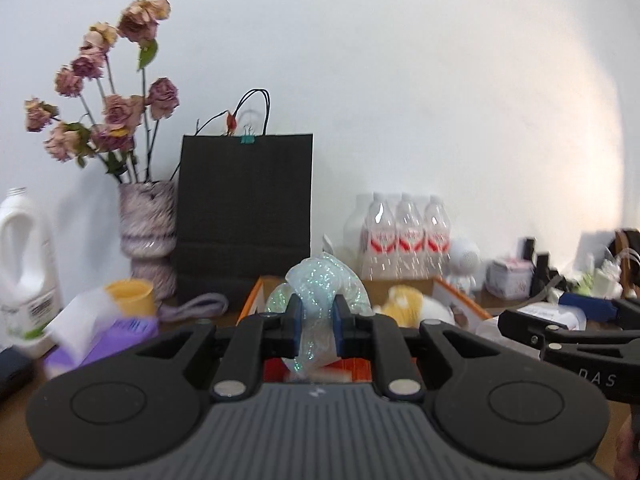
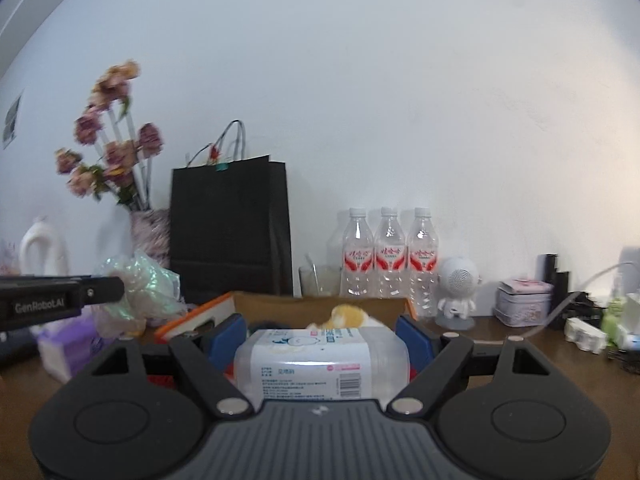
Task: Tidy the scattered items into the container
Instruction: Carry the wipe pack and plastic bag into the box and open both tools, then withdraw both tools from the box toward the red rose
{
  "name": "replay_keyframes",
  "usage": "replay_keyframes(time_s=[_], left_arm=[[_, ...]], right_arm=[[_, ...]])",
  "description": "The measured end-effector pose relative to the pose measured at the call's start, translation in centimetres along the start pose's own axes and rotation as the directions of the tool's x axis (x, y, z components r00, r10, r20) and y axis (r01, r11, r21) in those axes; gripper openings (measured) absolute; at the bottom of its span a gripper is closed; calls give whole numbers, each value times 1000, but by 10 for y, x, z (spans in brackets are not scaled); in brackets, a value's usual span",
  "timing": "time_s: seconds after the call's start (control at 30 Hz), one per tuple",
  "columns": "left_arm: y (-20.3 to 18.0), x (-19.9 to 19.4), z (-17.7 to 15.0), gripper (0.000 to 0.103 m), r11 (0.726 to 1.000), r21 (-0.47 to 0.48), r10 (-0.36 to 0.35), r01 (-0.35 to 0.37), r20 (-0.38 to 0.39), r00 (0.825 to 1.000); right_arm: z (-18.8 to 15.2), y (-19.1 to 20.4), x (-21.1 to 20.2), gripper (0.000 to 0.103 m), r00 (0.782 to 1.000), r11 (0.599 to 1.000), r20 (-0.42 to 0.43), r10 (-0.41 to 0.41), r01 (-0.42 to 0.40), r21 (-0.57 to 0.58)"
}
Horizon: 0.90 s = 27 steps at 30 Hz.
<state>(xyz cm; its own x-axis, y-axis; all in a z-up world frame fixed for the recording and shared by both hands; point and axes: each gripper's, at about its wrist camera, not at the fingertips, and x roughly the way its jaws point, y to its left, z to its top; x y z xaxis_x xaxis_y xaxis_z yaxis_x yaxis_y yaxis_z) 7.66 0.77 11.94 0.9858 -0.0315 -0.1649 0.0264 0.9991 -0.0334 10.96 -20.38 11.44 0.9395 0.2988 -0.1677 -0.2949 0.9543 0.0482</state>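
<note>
A crumpled glittery bag (image 1: 318, 280) is pinched between the blue pads of the left gripper (image 1: 318, 322), whose fingers are drawn close together on the film. The bag is held above the near edge of the box (image 1: 460, 300), an open cardboard carton with orange flaps standing on the wooden table (image 2: 500, 344). In the right wrist view the same bag (image 2: 140, 284) is seen at the left, hanging from the left gripper (image 2: 116, 288) beside a purple pack (image 2: 68, 344). A clear tub (image 2: 320, 360) with a white printed label is clamped sideways between the widely spread fingers of the right gripper (image 2: 320, 334), both pads touching its ends, and it is held just before the box (image 2: 320, 304). A yellow and white soft thing (image 2: 348, 316) lies inside the box; its kind cannot be told for certain, as it is blurred. Behind the box stand a black bag (image 2: 230, 232), three bottles (image 2: 386, 252), a small white figure (image 2: 458, 284) and a vase (image 1: 148, 224) of dried roses.
</note>
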Motion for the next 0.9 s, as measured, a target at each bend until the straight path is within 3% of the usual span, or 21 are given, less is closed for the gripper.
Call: replay_keyframes(time_s=[0.2,0.27,0.33,0.43,0.5,0.6,0.7,0.77,0.8,0.9], left_arm=[[6,80,14,16,1000,-21,9,-9,-28,1000],[7,98,14,16,999,-31,-12,10,-67,998],[9,122,15,17,998,-61,-42,33,-158,987],[15,172,17,17,996,-86,-40,8,-368,929],[25,200,12,20,997,-82,-52,14,-489,871],[32,222,1,45,994,-94,-97,51,-600,794],[31,225,-4,61,996,-62,-84,57,-632,770],[32,226,-8,70,994,-75,-111,82,-665,739],[34,226,-10,70,992,-86,-126,92,-681,721],[34,222,-10,68,992,-84,-123,90,-696,707]], right_arm=[[16,-19,84,81,997,998,-74,-3,8,69],[19,-22,102,81,993,998,-115,-14,22,63],[25,-23,128,81,978,998,-209,-26,37,45],[36,-32,176,81,923,995,-382,-37,69,71],[35,-32,206,81,858,996,-512,-41,76,48],[22,-28,233,82,777,997,-628,-43,77,27],[9,-25,245,86,724,996,-687,-64,91,2],[3,-30,249,90,698,995,-716,-12,78,59],[-1,-33,252,92,672,993,-740,17,73,90],[-2,-27,253,94,634,999,-773,-19,47,14]])
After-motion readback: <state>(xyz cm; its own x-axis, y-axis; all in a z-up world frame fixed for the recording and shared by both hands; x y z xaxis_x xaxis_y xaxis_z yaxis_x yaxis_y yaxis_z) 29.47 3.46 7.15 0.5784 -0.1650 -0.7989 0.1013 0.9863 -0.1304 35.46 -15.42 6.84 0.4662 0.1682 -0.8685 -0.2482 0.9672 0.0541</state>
